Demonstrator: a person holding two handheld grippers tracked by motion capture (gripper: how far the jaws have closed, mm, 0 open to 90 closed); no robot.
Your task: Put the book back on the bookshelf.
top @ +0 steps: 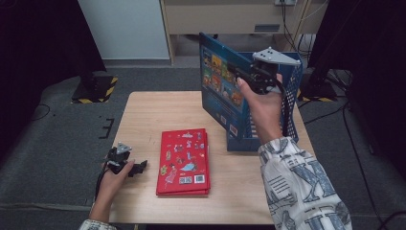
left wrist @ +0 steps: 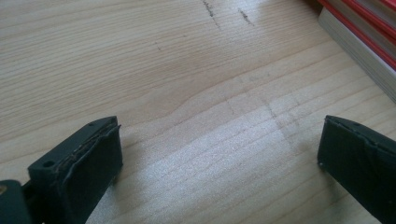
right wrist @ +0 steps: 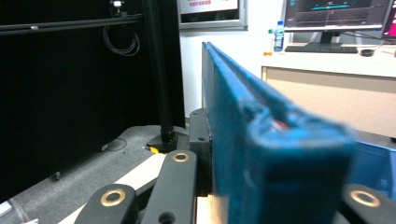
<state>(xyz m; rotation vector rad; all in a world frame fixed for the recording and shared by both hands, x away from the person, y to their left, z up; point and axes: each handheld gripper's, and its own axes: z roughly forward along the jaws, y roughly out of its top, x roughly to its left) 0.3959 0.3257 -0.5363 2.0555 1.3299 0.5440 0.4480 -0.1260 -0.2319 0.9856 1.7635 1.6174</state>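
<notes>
A large blue picture book (top: 218, 84) stands upright in the air over the table's back right, with my right gripper (top: 241, 73) shut on its near edge. In the right gripper view the blue book (right wrist: 252, 130) runs edge-on between the black jaws of my right gripper (right wrist: 243, 158). A stack of red books (top: 184, 161) lies flat in the middle of the wooden table (top: 143, 115). By the front left edge my left gripper (top: 138, 167) points toward the stack. In its own view the left gripper (left wrist: 219, 149) is wide open over bare wood, with the red books' (left wrist: 369, 51) edges at upper right.
A blue mesh crate (top: 293, 112) stands on the table's right side, behind the held book, and its wall (right wrist: 373, 163) shows in the right gripper view. Black stand bases (top: 93, 88) sit on the grey floor beyond the table. A desk with a monitor (right wrist: 336, 14) is far off.
</notes>
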